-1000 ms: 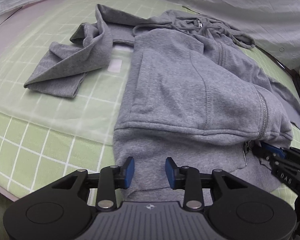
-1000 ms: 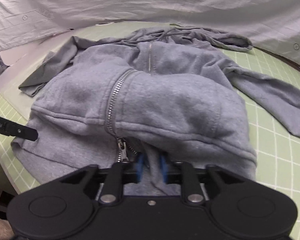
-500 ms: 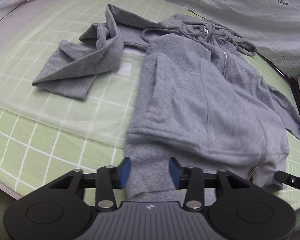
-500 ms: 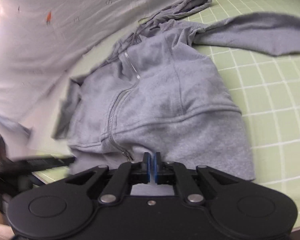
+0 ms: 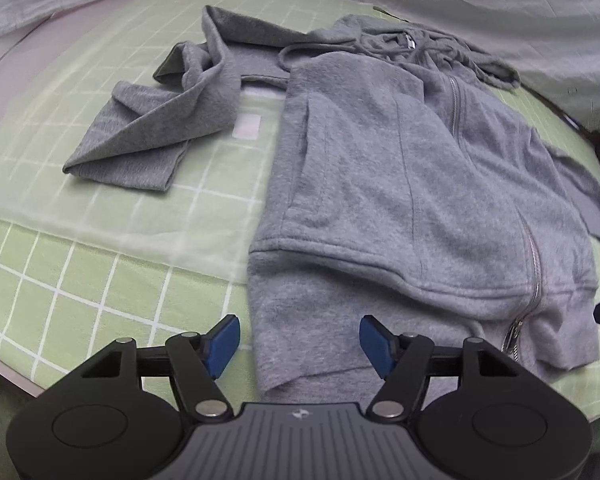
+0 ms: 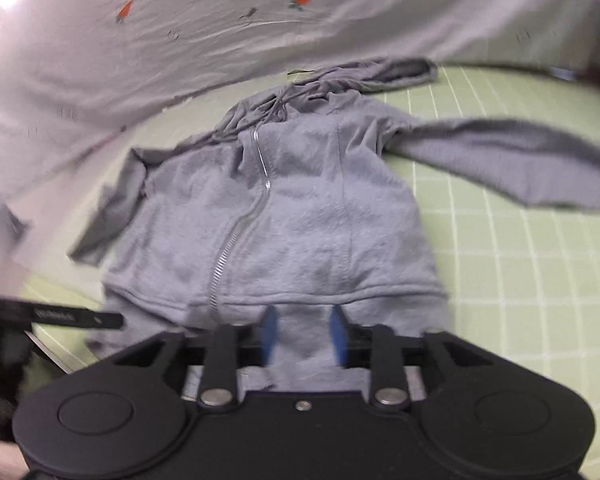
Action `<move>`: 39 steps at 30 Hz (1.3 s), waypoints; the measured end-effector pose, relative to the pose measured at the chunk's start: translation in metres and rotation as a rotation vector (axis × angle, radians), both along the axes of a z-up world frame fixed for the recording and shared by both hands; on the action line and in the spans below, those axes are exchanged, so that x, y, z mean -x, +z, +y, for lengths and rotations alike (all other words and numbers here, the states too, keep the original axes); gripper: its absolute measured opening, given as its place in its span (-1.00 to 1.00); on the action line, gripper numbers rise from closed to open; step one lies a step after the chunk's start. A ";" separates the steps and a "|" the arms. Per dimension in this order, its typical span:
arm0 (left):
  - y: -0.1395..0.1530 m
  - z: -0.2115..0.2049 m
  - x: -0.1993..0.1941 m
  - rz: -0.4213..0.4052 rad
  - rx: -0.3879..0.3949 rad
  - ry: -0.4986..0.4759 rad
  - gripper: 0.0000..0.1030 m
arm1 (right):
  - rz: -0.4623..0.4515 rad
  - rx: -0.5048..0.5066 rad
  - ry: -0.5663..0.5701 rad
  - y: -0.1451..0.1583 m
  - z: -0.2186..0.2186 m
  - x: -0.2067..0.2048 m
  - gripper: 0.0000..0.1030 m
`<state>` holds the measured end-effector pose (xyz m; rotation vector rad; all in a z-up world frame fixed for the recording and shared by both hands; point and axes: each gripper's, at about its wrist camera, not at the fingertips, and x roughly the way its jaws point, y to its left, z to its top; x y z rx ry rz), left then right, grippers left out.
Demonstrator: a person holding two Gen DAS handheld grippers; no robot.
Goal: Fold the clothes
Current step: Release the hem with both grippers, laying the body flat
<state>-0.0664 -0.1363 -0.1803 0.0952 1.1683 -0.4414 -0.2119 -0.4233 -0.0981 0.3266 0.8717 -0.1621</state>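
grey hoodie [image 5: 412,184] flat on green checked cloth [image 5: 60,280], zip shut.
left gripper [image 5: 299,340] and right gripper [image 6: 303,334] both released, fingers spread over the hoodie hem.

The left tool [image 5: 299,340] hangs spread wide over the grey hoodie's [image 5: 400,184] hem.

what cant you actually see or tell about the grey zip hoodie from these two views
- Left wrist view: the grey zip hoodie's right sleeve runs off the right edge.
- Right wrist view: motion blur smears its left sleeve.
- Both views: the near hem is hidden behind each gripper body.
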 end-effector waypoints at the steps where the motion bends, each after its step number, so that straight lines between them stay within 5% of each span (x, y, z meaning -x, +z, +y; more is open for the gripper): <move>1: 0.000 -0.001 0.001 -0.005 -0.006 -0.004 0.26 | 0.019 0.022 0.006 -0.003 0.001 -0.002 -0.27; 3: 0.000 -0.003 0.002 -0.015 -0.014 -0.022 0.14 | 0.047 0.033 0.012 -0.012 0.002 -0.006 -0.21; 5: 0.001 -0.004 0.004 -0.031 -0.041 -0.035 -0.40 | 0.072 0.014 0.047 -0.021 0.004 -0.012 -0.14; 8: 0.001 0.000 0.003 -0.030 -0.026 -0.034 -0.85 | 0.108 -0.015 0.132 -0.029 0.013 -0.019 -0.04; 10: 0.002 0.007 0.002 -0.017 0.011 -0.007 -0.87 | 0.133 -0.018 0.169 -0.035 0.021 -0.023 -0.04; 11: 0.004 0.011 0.002 -0.019 0.025 0.002 -0.88 | 0.147 -0.016 0.185 -0.038 0.025 -0.025 -0.33; 12: 0.007 0.015 0.002 -0.024 0.042 0.014 -0.88 | 0.159 -0.004 0.193 -0.041 0.028 -0.027 -0.90; 15: 0.023 0.037 0.000 0.005 0.164 0.086 -0.89 | 0.145 -0.035 0.206 -0.037 0.025 -0.026 -0.95; 19: 0.036 0.084 -0.008 0.089 0.372 0.278 -0.89 | 0.042 -0.286 0.173 -0.011 -0.005 -0.010 -0.96; 21: 0.028 0.093 -0.010 0.083 0.301 0.296 -0.94 | 0.039 -0.332 0.172 -0.008 -0.011 -0.004 -0.96; 26: 0.010 0.080 -0.008 0.123 0.175 0.235 -0.91 | 0.213 -0.220 0.211 -0.038 0.008 -0.020 -0.92; 28: 0.017 0.071 -0.007 0.087 0.148 0.210 -0.83 | 0.170 -0.203 0.206 -0.029 0.007 -0.019 -0.80; 30: 0.027 0.059 -0.008 0.040 0.114 0.175 -0.59 | 0.115 -0.183 0.172 -0.018 0.001 -0.015 -0.09; 34: 0.041 0.039 -0.019 -0.025 0.106 0.155 0.12 | 0.042 -0.140 0.037 -0.004 -0.026 -0.009 0.37; 36: 0.040 0.025 -0.024 -0.037 0.101 0.160 0.42 | 0.007 -0.126 -0.023 0.000 -0.041 -0.004 0.97; 39: 0.036 -0.004 -0.028 -0.032 0.055 0.140 0.43 | -0.018 -0.086 -0.081 0.003 -0.060 -0.002 1.00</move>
